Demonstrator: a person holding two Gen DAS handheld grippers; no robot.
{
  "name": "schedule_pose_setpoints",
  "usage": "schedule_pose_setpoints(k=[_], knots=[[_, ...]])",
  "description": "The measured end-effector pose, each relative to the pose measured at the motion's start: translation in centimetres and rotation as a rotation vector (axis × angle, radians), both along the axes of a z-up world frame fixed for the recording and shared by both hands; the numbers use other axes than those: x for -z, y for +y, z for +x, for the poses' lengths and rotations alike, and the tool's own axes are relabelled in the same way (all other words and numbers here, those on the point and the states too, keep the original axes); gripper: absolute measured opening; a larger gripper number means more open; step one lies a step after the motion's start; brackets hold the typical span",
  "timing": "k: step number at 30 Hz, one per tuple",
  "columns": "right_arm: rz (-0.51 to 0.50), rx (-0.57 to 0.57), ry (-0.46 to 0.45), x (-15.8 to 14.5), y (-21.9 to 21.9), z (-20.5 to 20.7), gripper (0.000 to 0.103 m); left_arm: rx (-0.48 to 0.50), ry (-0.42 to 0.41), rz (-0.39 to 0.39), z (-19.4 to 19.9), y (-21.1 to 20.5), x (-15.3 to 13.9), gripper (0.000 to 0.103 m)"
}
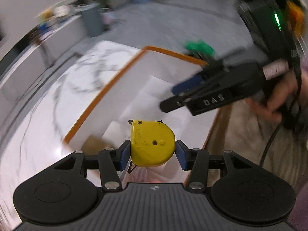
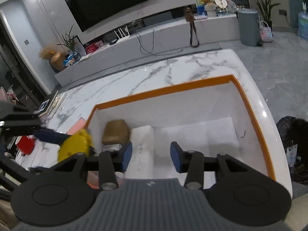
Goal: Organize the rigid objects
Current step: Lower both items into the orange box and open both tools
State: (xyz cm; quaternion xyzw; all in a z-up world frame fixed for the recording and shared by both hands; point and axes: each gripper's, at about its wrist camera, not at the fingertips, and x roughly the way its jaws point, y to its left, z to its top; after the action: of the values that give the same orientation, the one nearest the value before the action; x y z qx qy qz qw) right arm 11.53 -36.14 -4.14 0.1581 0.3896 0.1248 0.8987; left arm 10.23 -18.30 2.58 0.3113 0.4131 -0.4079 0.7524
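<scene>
We are in the carrying step: our left tool (image 1: pixel 153 152) has its blue pads pressed on both flanks of a yellow tape measure (image 1: pixel 152 144), lifted clear of the counter (image 2: pixel 173 65) and hanging at the near-left corner of the white box with the orange rim (image 2: pixel 163 91). Our right tool (image 2: pixel 151 156) stands partly open with nothing between its pads, poised over the box's white inner trays.

The tape measure's flat face is turned toward the left wrist camera, its rounded end to the right and its squared end, where the blade tip shows, to the upper left. Its long axis runs roughly across the gap from pad to pad.

Inside the box a brown packet (image 2: pixel 116 131) already lies in the left compartment. We judge the next move calls for bringing the tape measure over a free compartment, lowering it until it rests, then opening the pads. The view is blurred, so which compartment suits best we cannot tell.
</scene>
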Motion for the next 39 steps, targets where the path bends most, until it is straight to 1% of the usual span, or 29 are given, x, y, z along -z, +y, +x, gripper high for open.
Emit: schedule_pose_setpoints(k=[2, 4, 6, 8, 10, 12, 14, 17, 20, 23, 28, 29, 31, 34, 36, 37, 39], knots=[[0.029, 0.005, 0.027, 0.5, -0.7, 0.5, 0.044, 0.090, 0.003, 0.076, 0.7, -1.6, 1.4, 0.057], [0.055, 0.009, 0.047, 0.7, -1.4, 0.9, 0.044, 0.184, 0.014, 0.122, 1.3, -2.5, 2.7, 0.057], [0.072, 0.012, 0.061, 1.0, -1.8, 1.2, 0.045, 0.219, 0.072, 0.158, 2.4, -3.1, 4.1, 0.057], [0.093, 0.003, 0.076, 1.5, -1.9, 1.5, 0.047, 0.260, 0.086, 0.203, 3.0, -3.6, 5.5, 0.057], [0.131, -0.019, 0.104, 2.1, -1.9, 1.9, 0.049, 0.290, 0.136, 0.256, 3.7, -3.9, 6.9, 0.057], [0.167, -0.044, 0.146, 2.9, -1.6, 2.4, 0.049, 0.332, 0.175, 0.284, 3.8, -4.1, 8.1, 0.057], [0.186, -0.050, 0.184, 3.7, -1.2, 3.0, 0.049, 0.349, 0.189, 0.300, 3.9, -4.0, 9.0, 0.057], [0.231, -0.053, 0.245, 4.9, -0.8, 3.6, 0.049, 0.347, 0.238, 0.286, 4.3, -3.8, 9.9, 0.057], [0.272, -0.072, 0.282, 5.6, -0.2, 3.8, 0.049, 0.350, 0.269, 0.271, 4.9, -3.6, 10.3, 0.057], [0.269, -0.087, 0.315, 6.3, 0.4, 3.9, 0.048, 0.341, 0.352, 0.251, 5.9, -3.4, 11.1, 0.057], [0.251, -0.090, 0.368, 7.2, 0.9, 4.2, 0.047, 0.310, 0.402, 0.220, 6.9, -3.1, 12.1, 0.057], [0.250, -0.092, 0.374, 7.3, 1.0, 4.2, 0.045, 0.305, 0.412, 0.216, 7.0, -3.1, 12.2, 0.057], [0.246, -0.097, 0.383, 7.5, 1.1, 4.3, 0.043, 0.299, 0.412, 0.210, 7.2, -3.2, 12.3, 0.059], [0.237, -0.099, 0.391, 7.8, 1.2, 4.3, 0.042, 0.297, 0.398, 0.205, 7.2, -3.0, 12.2, 0.059], [0.236, -0.102, 0.392, 7.9, 1.2, 4.3, 0.038, 0.289, 0.388, 0.188, 7.0, -3.2, 11.7, 0.059], [0.237, -0.103, 0.397, 8.0, 1.2, 4.3, 0.033, 0.284, 0.387, 0.178, 7.1, -3.0, 11.5, 0.059], [0.237, -0.108, 0.406, 8.1, 1.3, 4.2, 0.030, 0.276, 0.372, 0.163, 6.7, -2.6, 10.2, 0.059]])
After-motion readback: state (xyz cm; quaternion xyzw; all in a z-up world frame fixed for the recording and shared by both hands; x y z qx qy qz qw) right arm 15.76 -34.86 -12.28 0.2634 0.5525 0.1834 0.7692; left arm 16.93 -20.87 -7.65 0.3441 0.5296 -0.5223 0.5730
